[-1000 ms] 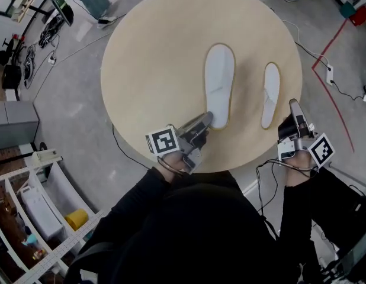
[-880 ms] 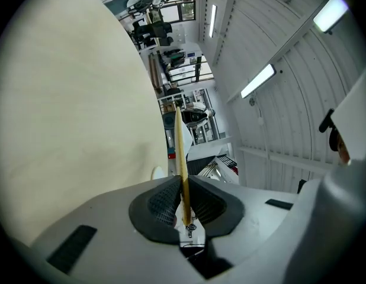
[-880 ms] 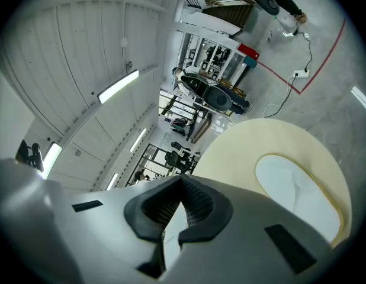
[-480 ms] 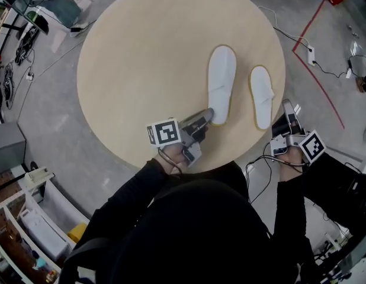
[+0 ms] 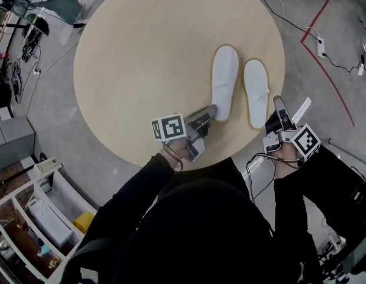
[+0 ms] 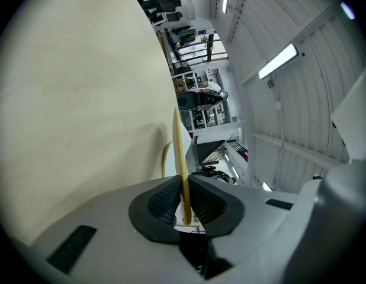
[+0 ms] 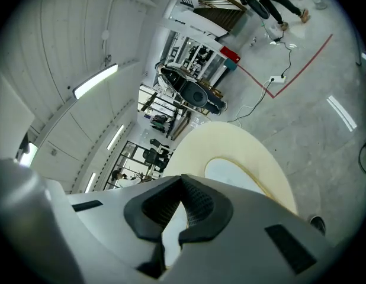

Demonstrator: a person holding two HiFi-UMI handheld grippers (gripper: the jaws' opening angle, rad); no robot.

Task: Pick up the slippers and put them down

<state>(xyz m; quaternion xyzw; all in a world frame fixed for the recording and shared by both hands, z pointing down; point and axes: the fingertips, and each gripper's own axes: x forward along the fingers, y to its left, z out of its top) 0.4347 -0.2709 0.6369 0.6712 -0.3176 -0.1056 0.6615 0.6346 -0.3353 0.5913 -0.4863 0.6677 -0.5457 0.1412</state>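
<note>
The pair has closed up. A second ago the two slippers lay well apart on the round surface [image 5: 147, 58]. Now the first slipper [image 5: 224, 78], just right of the frame's centre, sits just beside the second slipper [image 5: 256, 90], toes pointing to the top of the frame. The first slipper also looks smaller than it did, and both my hands have come down, so I judge it has been lowered toward the surface rather than slid.

The left gripper [image 5: 211, 112] has its fingers clamped on the heel of the first slipper. In the left gripper view the thin yellow sole rim [image 6: 180, 152] is pinched edge-on between the dark pads. From here I can't tell whether the sole already rests flat on the surface.

The right gripper [image 5: 276, 101] has its fingers closed too, with its tips just right of the second slipper, near the surface's right edge. I see nothing pinched between them, and in the right gripper view that slipper lies on the surface ahead.

So I read this as the set-down nearly finished. What remains is letting go of the heel.
</note>
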